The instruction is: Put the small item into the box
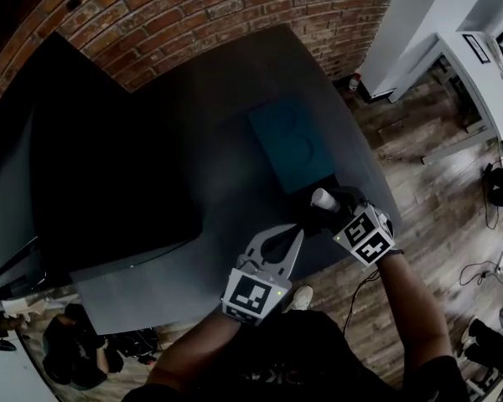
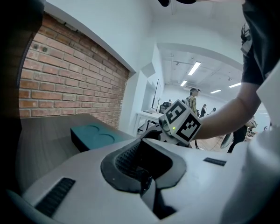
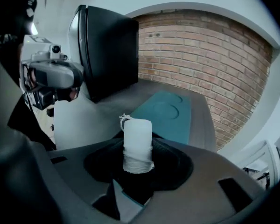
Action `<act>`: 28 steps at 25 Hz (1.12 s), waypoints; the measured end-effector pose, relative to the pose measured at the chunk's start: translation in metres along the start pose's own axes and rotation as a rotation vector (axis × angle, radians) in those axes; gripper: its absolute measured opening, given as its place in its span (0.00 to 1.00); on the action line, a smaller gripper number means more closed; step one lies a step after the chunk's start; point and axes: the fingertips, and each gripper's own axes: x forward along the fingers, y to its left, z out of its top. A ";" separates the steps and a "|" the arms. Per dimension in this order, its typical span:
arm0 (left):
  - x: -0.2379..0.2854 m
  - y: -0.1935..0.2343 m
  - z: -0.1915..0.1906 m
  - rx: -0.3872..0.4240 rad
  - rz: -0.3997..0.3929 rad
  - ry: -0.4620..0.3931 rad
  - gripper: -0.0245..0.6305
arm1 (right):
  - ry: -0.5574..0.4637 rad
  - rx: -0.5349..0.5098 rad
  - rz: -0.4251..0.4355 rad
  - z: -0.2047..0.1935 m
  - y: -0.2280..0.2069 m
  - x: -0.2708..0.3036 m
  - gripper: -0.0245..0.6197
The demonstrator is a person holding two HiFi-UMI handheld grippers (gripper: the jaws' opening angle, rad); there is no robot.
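Observation:
A small white cylinder wound with thread (image 3: 137, 141) stands upright between the jaws of my right gripper (image 3: 139, 169), which is shut on it. In the head view that gripper (image 1: 325, 203) hovers over the near right part of the grey table, just short of the teal box (image 1: 289, 141). The box (image 3: 165, 113) lies flat, and its top shows two round recesses. My left gripper (image 1: 295, 234) is beside the right one, nearer the table's front edge. Its jaws (image 2: 142, 164) meet with nothing in them. The box (image 2: 95, 136) shows ahead and to the left of it.
A large black panel (image 1: 109, 166) stands on the left of the table (image 1: 235, 90), against a brick wall (image 1: 193, 15). The table's right edge drops to a wooden floor (image 1: 436, 182). A white desk (image 1: 478, 65) and cables are there. People stand far off in the room (image 2: 193, 99).

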 end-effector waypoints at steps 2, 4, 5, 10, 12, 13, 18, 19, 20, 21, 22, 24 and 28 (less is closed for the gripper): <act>0.000 0.004 -0.001 -0.003 0.003 0.003 0.09 | 0.058 -0.055 0.018 -0.008 0.003 0.010 0.34; 0.000 0.008 -0.001 -0.004 0.003 0.003 0.09 | 0.107 -0.099 0.034 -0.014 0.006 0.019 0.34; 0.000 0.010 -0.001 -0.005 0.004 0.004 0.09 | 0.127 -0.115 0.042 -0.017 0.007 0.023 0.34; -0.001 0.018 -0.005 -0.015 0.006 0.011 0.09 | 0.221 -0.208 0.086 -0.024 0.015 0.039 0.34; -0.001 0.019 -0.007 -0.022 0.004 0.015 0.09 | 0.255 -0.227 0.101 -0.031 0.017 0.043 0.34; -0.001 0.019 -0.007 -0.025 0.002 0.014 0.09 | 0.270 -0.227 0.107 -0.035 0.018 0.044 0.34; -0.002 0.022 -0.006 -0.026 0.001 0.006 0.09 | 0.332 -0.258 0.136 -0.047 0.022 0.051 0.34; -0.003 0.023 -0.006 -0.027 -0.003 -0.001 0.09 | 0.339 -0.266 0.140 -0.048 0.023 0.052 0.34; -0.003 0.023 -0.006 -0.026 -0.007 -0.003 0.09 | 0.345 -0.272 0.144 -0.049 0.023 0.054 0.34; -0.003 0.023 -0.006 -0.024 -0.011 -0.002 0.09 | 0.353 -0.279 0.147 -0.049 0.023 0.056 0.34; -0.003 0.023 -0.006 -0.023 -0.013 -0.002 0.09 | 0.363 -0.286 0.151 -0.050 0.024 0.057 0.34; -0.003 0.023 -0.007 -0.023 -0.013 -0.004 0.09 | 0.386 -0.300 0.160 -0.053 0.024 0.059 0.34; -0.004 0.024 -0.008 -0.028 -0.012 0.004 0.09 | 0.412 -0.312 0.171 -0.055 0.025 0.062 0.34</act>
